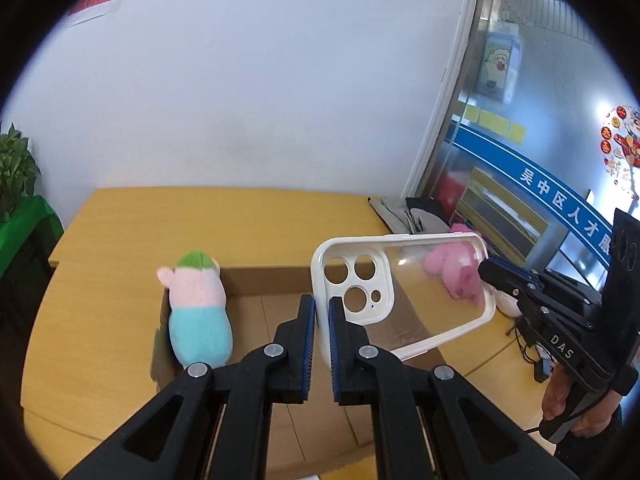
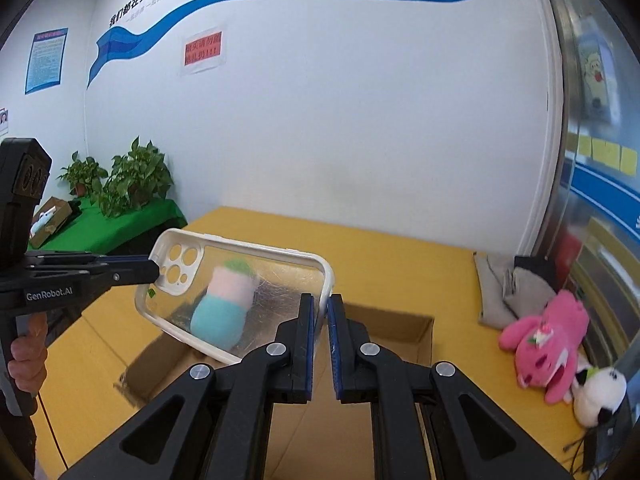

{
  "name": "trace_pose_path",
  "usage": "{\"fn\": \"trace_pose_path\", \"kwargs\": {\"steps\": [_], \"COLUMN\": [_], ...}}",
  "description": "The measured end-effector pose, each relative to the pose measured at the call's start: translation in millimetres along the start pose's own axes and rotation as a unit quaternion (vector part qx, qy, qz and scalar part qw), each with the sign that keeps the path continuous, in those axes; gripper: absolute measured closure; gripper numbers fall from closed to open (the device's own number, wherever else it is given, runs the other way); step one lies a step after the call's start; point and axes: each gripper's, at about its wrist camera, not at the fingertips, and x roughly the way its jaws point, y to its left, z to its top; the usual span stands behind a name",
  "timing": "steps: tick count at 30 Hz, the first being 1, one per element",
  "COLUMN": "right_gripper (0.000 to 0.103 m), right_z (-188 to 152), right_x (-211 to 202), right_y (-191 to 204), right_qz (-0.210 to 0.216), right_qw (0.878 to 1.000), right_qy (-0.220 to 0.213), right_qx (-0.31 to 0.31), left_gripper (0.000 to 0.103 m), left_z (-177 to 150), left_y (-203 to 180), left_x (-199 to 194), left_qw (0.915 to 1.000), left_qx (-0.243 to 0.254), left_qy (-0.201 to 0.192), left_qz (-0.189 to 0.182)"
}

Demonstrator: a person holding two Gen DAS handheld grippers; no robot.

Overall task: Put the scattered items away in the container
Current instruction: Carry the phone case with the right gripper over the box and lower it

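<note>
Both my left hand-held gripper and right hand-held gripper pinch the phone case above the cardboard box, steadying it for release.

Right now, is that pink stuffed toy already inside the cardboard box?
No, the pink stuffed toy lies on the yellow table to the right of the cardboard box, beside a white plush.

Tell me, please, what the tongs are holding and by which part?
Both hold one phone case above the box: the left tongs pinch its camera-cutout end, the right tongs pinch the opposite end's rim.
</note>
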Motion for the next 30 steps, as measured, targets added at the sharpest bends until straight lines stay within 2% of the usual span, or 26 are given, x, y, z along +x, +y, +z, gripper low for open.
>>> {"fn": "trace_pose_path", "kwargs": {"steps": [5,11,21,30], "right_gripper": [0.095,0.095,0.095,0.095], "right_z": [32.8,36.6,0.3,-52.0], "right_x": [43.2,101.0,198.3,276.4], "right_y": [-9.5,-28.7,-53.1,-73.1], "right_qz": [-0.006,0.003,0.023,0.032], "right_qw": [1.000,0.999,0.993,0.980], "right_qy": [0.012,0.039,0.108,0.172], "right_qx": [-0.008,0.015,0.049,0.089], "left_gripper": [0.097,0.097,0.097,0.098], "left_z": [36.8,57.2,40.3,13.6], "left_y": [8.6,27.3,58.5,76.2], "left_x": [24.7,75.5,170.5,255.9], "left_qw": [1.0000,0.9995,0.9950,0.9818], "left_qx": [0.005,-0.006,-0.020,-0.030], "left_qy": [0.006,0.029,0.095,0.181], "left_qz": [0.005,0.010,0.023,0.047]}}
